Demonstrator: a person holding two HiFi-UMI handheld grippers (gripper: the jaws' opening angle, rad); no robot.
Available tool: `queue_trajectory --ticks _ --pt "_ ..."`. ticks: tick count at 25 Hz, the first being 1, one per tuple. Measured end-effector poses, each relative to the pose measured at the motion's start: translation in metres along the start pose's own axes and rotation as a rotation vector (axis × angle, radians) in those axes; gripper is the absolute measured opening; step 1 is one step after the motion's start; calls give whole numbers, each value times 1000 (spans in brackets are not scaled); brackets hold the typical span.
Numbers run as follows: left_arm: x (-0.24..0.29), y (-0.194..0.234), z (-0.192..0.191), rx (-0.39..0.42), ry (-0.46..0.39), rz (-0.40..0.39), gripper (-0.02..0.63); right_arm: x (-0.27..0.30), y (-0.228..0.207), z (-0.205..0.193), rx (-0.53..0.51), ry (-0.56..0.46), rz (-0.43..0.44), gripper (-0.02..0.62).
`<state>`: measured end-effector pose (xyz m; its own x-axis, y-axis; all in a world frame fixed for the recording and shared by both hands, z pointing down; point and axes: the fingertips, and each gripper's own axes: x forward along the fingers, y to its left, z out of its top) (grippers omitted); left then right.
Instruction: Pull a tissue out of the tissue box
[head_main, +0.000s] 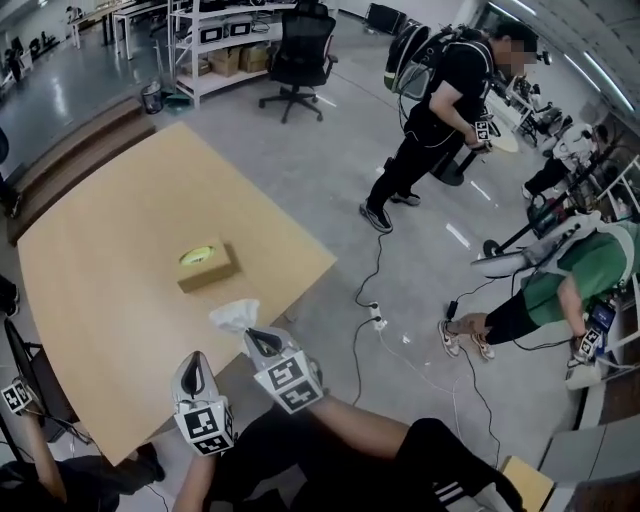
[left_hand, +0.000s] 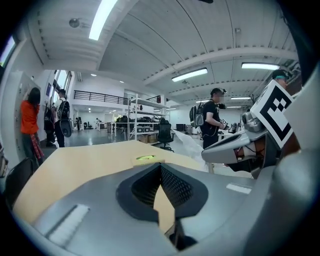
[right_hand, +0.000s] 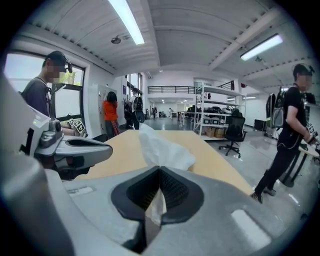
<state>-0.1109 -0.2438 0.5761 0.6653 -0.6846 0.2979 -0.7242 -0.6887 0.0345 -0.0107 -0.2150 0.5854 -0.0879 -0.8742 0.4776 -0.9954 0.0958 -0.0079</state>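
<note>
The cardboard tissue box (head_main: 206, 264) with a yellow-green top opening lies near the middle of the wooden table (head_main: 110, 300). It shows far off in the left gripper view as the tissue box (left_hand: 145, 159). My right gripper (head_main: 251, 336) hovers over the table's near edge, shut on a white tissue (head_main: 235, 315) that is clear of the box. In the right gripper view the tissue (right_hand: 161, 148) billows above the right gripper (right_hand: 159, 171), pinched between its pads. My left gripper (head_main: 195, 359) is beside it to the left. The left gripper (left_hand: 160, 166) has its tips together and holds nothing.
A black office chair (head_main: 300, 55) and white shelves (head_main: 215, 45) stand beyond the table. Cables and a power strip (head_main: 377, 317) lie on the floor to the right. A person in black (head_main: 440, 110) stands there and another in green (head_main: 565, 290) bends down.
</note>
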Motion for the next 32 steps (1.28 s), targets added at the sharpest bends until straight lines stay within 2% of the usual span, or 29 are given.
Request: queue_trajectory --ticks 3,6,10,13,18,22,27,32 --pt "-5 -12 -22 -22 3 -19 18 -14 -1 -20 -9 13 -20 -5" --pt "-37 -14 -32 -36 -13 -45 18 -37 26 -33 -17 16 -46 -5" --pt "-71 -27 -2 -44 -24 -71 18 -71 40 -13 -11 28 -61 -5" --pt "-78 -48 8 -66 -32 -74 18 -92 30 -11 -17 37 -62 -5" --pt "-84 -60 -3 -86 -25 -70 18 -108 19 -27 -19 23 -82 -5" --pt "-89 -95 -6 -69 -12 -70 18 -139 -5 -45 -6 18 -95 -5" --pt "-89 -144 -7 -24 5 -84 18 -173 -27 -61 54 11 -68 -5" --pt "-94 -186 10 -4 -20 -69 18 -196 -56 -76 39 -27 -63 -5"
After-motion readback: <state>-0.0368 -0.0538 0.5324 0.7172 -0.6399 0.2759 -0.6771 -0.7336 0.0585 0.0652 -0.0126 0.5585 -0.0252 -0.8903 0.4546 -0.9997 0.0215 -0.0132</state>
